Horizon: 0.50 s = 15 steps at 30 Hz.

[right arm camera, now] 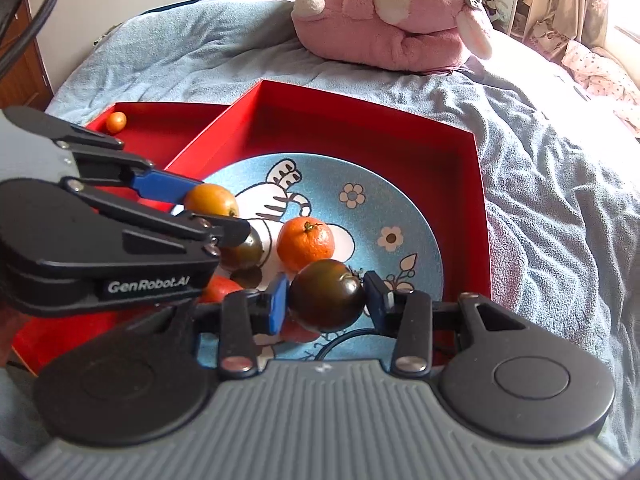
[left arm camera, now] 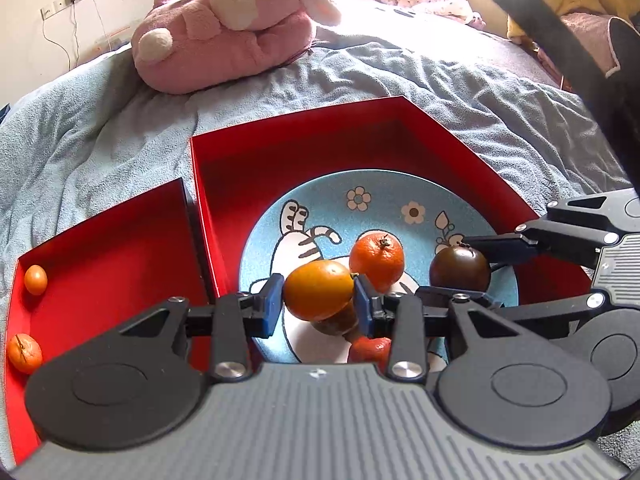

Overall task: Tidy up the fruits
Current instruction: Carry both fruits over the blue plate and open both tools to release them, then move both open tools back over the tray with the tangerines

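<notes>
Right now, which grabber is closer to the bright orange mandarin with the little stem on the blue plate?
Left. The left gripper, shut on a yellow-orange fruit, sits right beside the bright orange mandarin. The right gripper, holding a dark tomato, is a bit farther.

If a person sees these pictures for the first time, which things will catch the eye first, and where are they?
First, the bright red box on the blue blanket, holding a blue cartoon plate. Over the plate, the left hand-held gripper clamps an orange fruit, and the right hand-held gripper clamps a dark tomato. Behind the box lies a big pink plush animal.
</notes>
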Each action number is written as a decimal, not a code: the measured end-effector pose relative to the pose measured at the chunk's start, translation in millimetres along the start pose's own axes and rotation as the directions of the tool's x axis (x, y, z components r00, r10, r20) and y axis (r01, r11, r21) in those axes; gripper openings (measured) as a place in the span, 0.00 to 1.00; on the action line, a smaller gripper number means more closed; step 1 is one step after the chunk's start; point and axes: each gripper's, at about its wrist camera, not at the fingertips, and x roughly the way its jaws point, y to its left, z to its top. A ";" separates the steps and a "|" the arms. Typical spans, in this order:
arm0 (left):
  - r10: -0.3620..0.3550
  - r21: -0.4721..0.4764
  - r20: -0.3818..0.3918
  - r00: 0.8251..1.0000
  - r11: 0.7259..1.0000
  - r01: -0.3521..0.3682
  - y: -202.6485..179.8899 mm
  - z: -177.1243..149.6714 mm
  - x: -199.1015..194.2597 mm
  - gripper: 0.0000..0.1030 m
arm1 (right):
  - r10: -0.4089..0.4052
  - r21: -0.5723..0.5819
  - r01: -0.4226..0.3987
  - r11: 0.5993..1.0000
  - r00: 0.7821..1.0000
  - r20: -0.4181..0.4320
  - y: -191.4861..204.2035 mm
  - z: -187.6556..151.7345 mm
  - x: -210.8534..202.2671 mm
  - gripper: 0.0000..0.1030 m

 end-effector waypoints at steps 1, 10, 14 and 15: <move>-0.001 -0.001 -0.001 1.000 1.000 0.001 0.6 -0.6 -0.3 0.42 | -0.002 -0.003 0.002 1.000 1.000 0.001 0.8 -0.2 -0.4 0.43; 0.021 -0.017 0.025 0.999 1.000 -0.021 3.8 -3.7 -10.3 0.70 | -0.024 -0.017 0.024 1.000 1.000 0.009 3.9 -1.9 -4.8 0.44; 0.019 -0.021 0.036 0.999 1.000 -0.018 5.0 -5.2 -17.9 0.70 | -0.028 -0.027 0.028 0.999 0.999 0.017 6.8 -1.0 -9.4 0.46; 0.018 -0.024 0.041 0.999 1.000 -0.017 5.7 -5.4 -20.7 0.71 | -0.028 -0.029 0.029 0.999 0.999 0.022 7.7 -0.6 -11.2 0.47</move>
